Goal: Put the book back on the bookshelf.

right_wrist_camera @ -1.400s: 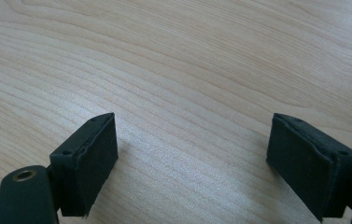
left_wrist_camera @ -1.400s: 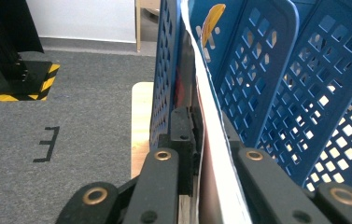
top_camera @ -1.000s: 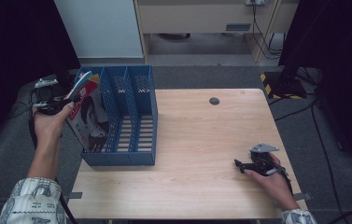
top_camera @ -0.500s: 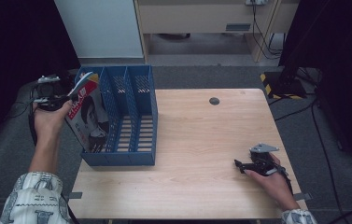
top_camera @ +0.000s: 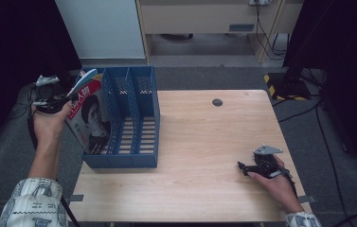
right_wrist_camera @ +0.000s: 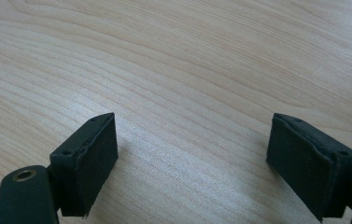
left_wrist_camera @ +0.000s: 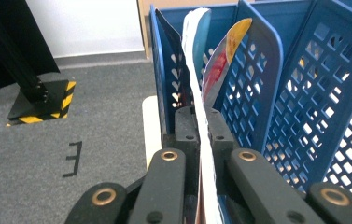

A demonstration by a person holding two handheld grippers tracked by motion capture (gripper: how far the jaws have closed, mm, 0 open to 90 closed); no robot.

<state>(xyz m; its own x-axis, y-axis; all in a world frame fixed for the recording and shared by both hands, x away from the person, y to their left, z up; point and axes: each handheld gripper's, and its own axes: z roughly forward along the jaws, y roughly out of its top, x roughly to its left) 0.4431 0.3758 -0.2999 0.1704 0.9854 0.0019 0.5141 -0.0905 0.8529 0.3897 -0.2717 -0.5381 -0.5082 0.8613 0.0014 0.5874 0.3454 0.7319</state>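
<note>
Left gripper [left_wrist_camera: 200,135] now clamped on the magazine [top_camera: 87,113], fingers [left_wrist_camera: 186,133] having just closed since a second ago; magazine tilted in the leftmost slot of the blue file rack [top_camera: 133,118]. Right gripper [right_wrist_camera: 192,158] unmoved on the bench [top_camera: 204,142], fingers apart, holding nothing.

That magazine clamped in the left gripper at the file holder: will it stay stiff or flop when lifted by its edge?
Probably floppy: the magazine is thin, and its top corner already curls over above the left gripper. Its glossy cover may slip, though the jaws pinch it tight in the left gripper view. It looks light, so the blue file holder is unlikely to tip.
</note>
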